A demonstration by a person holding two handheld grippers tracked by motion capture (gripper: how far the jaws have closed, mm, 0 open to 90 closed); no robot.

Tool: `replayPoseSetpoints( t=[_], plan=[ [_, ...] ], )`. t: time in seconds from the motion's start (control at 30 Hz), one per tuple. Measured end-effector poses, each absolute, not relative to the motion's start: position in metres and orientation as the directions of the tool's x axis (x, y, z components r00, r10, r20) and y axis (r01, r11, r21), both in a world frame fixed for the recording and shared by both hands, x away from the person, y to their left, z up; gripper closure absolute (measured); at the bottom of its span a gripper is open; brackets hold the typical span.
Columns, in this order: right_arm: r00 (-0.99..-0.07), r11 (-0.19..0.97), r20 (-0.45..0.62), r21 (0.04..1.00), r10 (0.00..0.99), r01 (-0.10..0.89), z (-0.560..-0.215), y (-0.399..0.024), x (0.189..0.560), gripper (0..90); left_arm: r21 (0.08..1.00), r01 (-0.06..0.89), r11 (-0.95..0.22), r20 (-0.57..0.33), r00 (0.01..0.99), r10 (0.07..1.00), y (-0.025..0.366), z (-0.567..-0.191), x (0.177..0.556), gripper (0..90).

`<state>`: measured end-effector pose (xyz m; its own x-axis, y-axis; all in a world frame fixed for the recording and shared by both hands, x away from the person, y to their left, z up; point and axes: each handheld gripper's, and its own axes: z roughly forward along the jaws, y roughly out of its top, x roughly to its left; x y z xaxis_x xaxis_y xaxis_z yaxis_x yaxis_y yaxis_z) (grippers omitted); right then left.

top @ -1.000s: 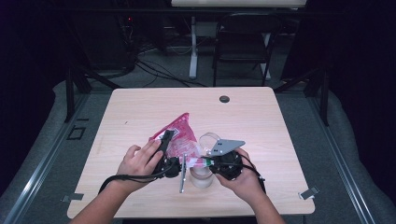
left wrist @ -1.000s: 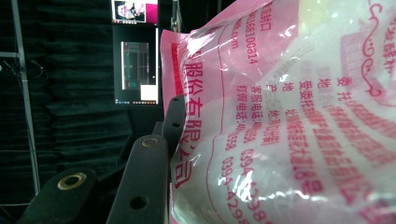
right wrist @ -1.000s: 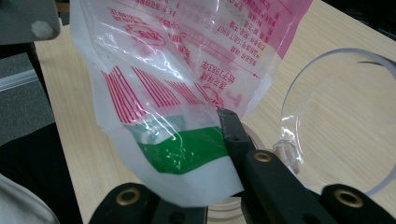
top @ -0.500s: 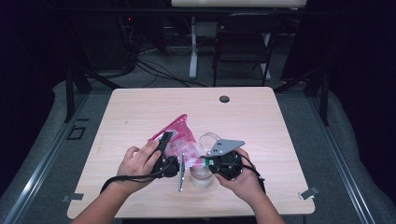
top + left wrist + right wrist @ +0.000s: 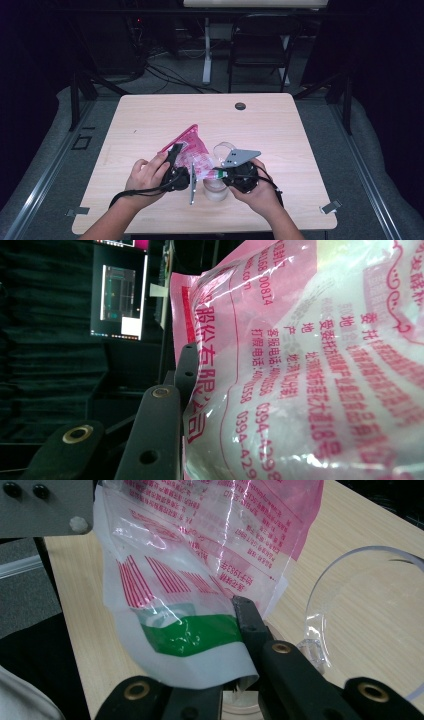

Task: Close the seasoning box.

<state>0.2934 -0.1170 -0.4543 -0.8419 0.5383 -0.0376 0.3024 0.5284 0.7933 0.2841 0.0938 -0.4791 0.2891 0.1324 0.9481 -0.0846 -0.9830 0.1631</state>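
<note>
A pink and clear plastic bag (image 5: pixel 194 152) printed with red text hangs above the table between both hands. My left gripper (image 5: pixel 180 159) is shut on its upper pink part; in the left gripper view the bag (image 5: pixel 300 365) bulges against one black finger (image 5: pixel 186 370) and hides the other. My right gripper (image 5: pixel 218 174) is shut on the bag's lower corner, where a green band (image 5: pixel 190 635) shows beside a finger (image 5: pixel 249 622). A clear round container (image 5: pixel 225 150) stands just behind the bag, and its rim (image 5: pixel 320 587) shows in the right gripper view.
A second small clear jar (image 5: pixel 215 191) stands on the wooden table (image 5: pixel 280 130) below the right gripper. A black grommet (image 5: pixel 240 106) sits near the far edge. A chair (image 5: pixel 260 50) and cables lie beyond the table. Both forearms come in over the front edge.
</note>
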Motion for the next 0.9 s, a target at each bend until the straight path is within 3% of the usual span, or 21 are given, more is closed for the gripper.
replayPoseSetpoints(
  t=[0.9],
  plan=[
    [-0.847, 0.530, -0.050, 0.799, 0.529, 0.284, -0.454, -0.111, 0.291, 89.2, 0.416, 0.037, -0.908, 0.808, 0.442, 0.389, 0.107, -0.502, 0.289, 69.0]
  ],
)
